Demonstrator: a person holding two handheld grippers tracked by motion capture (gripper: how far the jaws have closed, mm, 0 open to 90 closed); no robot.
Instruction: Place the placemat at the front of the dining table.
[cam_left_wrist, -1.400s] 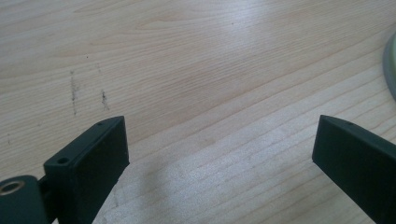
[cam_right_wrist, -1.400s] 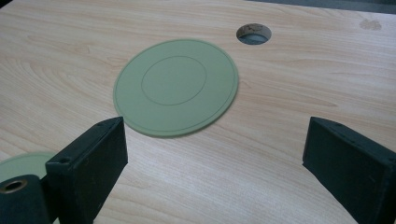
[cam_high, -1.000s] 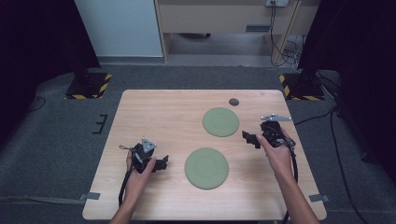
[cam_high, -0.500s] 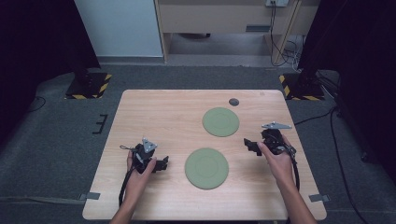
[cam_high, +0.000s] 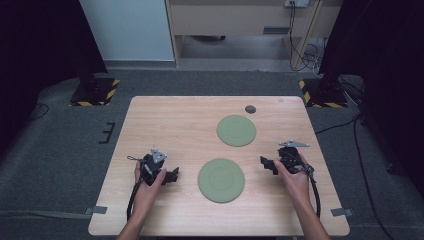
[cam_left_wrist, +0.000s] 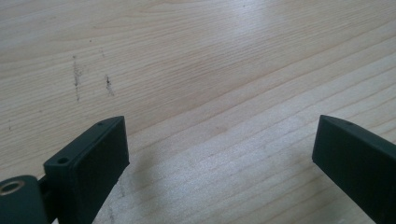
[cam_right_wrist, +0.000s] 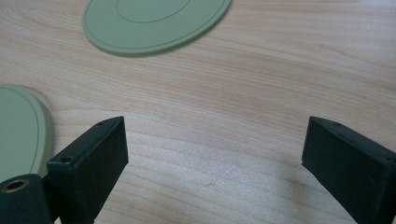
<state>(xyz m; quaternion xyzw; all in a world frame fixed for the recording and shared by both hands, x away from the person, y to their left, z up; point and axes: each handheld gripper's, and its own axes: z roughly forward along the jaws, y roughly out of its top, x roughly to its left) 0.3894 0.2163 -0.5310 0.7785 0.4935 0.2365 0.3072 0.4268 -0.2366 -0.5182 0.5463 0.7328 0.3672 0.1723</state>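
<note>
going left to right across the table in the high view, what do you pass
left gripper → near green disc → far green disc → small dark round thing → right gripper

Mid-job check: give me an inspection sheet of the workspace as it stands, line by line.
Surface: wooden table, a few dark scuffs in the left gripper view.
Job's things: two flat green discs, near disc and far disc, lying apart.
Clutter: one small dark round object near the far edge.
Grippers: left tongs open over bare wood; right tongs open, pointing toward the near disc; neither holds anything.
Cables: one trails from each gripper toward the person; more lie on the floor at back right.
Surroundings: grey carpet, yellow-black striped stand bases, tape marks on the floor.
</note>
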